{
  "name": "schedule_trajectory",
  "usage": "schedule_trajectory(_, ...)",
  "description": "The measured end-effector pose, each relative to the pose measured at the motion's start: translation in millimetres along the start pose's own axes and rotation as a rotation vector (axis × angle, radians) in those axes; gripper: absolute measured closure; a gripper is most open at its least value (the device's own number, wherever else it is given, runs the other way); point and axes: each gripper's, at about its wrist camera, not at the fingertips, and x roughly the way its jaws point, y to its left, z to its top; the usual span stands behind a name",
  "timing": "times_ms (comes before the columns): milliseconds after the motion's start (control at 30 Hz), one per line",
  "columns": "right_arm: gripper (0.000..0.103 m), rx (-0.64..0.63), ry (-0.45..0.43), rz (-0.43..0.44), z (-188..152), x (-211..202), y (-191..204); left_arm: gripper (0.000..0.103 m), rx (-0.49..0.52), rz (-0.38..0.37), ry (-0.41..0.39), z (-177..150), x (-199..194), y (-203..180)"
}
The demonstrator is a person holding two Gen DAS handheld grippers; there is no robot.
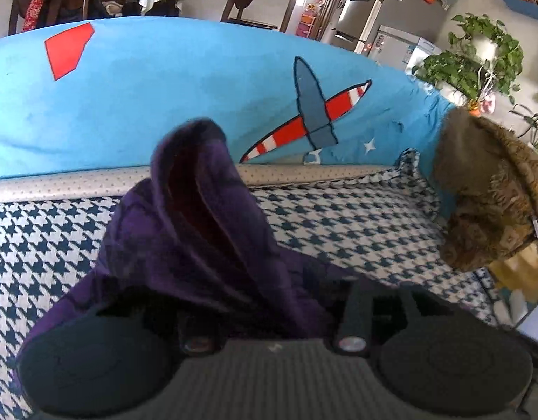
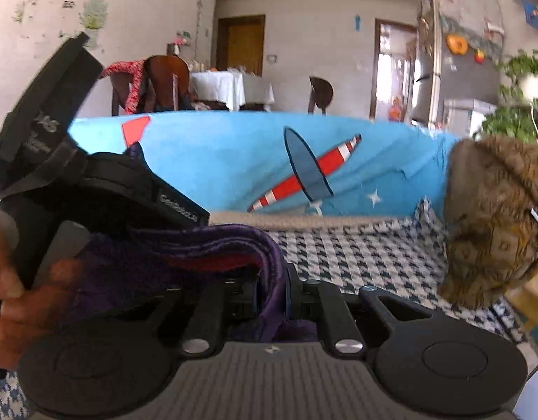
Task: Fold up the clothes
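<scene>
One purple garment [image 1: 199, 238], bunched, lifted above the houndstooth cover [image 1: 339, 224]; left tongs [image 1: 269, 315] clamped on its fabric; right tongs [image 2: 272, 301] clamped on a fold; one hand [image 2: 20, 290] at left; one brown fur cushion [image 1: 489, 192] right; blue sheet [image 1: 164, 98] behind.

open houndstooth seat cover [image 1: 356, 231] to the right of the bunched purple garment [image 1: 199, 231], clear up to the brown fur-trimmed coat [image 1: 489, 192] piled at the right end. blocked behind by the blue airplane-print sofa back [image 1: 164, 105], rising straight from the seat's rear edge. more free houndstooth on the left of the garment. in the right wrist view, crowded on the left by the left gripper [image 2: 171, 210] and the hand [image 2: 9, 290] holding it, pressed close against the purple fabric; open only rightward, toward the coat.
</scene>
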Motion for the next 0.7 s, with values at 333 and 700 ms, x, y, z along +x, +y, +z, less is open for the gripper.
schedule_trajectory(333,0.063,0.215,0.067,-0.06,-1,6,-35,0.016,0.008,0.022,-0.107,14,-57,14)
schedule_trajectory(700,0.06,0.384,-0.043,-0.12,12,-37,-81,0.016,-0.011,0.183,-0.055,-31,-98,80)
